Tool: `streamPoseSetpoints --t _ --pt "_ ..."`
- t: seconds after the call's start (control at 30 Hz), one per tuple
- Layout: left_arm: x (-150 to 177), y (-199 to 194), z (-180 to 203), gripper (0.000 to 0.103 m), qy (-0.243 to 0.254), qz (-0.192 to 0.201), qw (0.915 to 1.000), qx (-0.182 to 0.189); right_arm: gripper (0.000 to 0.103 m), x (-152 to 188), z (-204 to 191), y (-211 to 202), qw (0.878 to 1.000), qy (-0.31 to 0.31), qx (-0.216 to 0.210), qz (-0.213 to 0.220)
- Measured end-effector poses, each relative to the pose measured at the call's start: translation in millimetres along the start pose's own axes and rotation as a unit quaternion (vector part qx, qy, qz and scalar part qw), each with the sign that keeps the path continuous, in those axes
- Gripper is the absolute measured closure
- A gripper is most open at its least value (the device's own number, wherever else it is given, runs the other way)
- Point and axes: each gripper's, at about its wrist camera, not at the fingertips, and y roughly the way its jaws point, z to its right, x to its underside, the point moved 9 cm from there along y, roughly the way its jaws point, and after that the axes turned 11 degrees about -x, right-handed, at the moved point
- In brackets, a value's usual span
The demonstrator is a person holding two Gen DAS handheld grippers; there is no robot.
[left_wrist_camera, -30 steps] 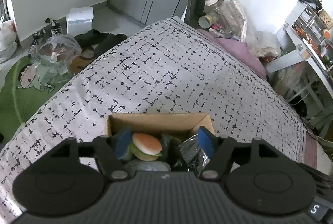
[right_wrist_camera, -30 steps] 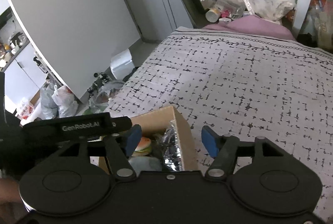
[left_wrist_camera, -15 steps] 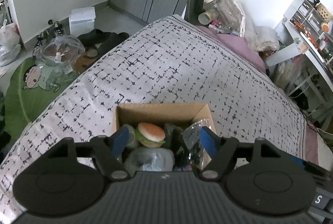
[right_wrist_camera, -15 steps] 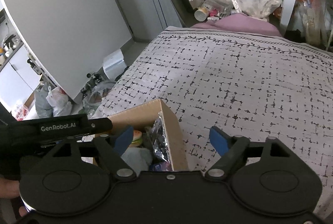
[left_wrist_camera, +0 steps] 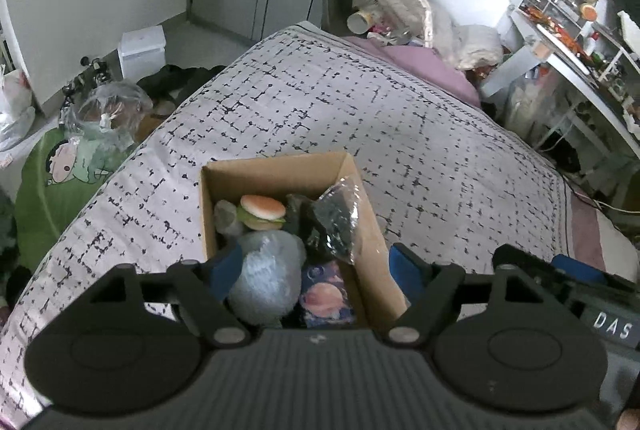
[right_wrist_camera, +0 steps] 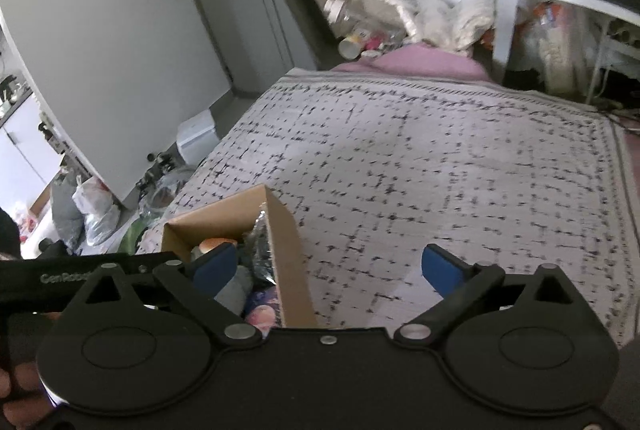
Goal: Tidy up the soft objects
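Note:
A cardboard box sits on the patterned bed cover. It holds a burger toy, a grey-blue plush, a black item in clear plastic and a pink-printed soft item. My left gripper is open and empty above the box's near end. My right gripper is open and empty, above the box's right wall. The box also shows in the right wrist view.
The bed cover stretches far and right. Bags and a white box lie on the floor at left. Pillows and bottles crowd the bed's head. A cluttered desk stands at right.
Both grippers have pulled back and risen, so more of the box and its contents shows. The right gripper has opened wider.

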Motion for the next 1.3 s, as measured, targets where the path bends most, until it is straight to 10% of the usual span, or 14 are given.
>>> streamPoseSetpoints --t 1.3 --pt "66 -117 9 0.011 0.028 0.099 0.9944 -0.023 0.000 39 13 -125 0.994 -0.074 0.053 0.062"
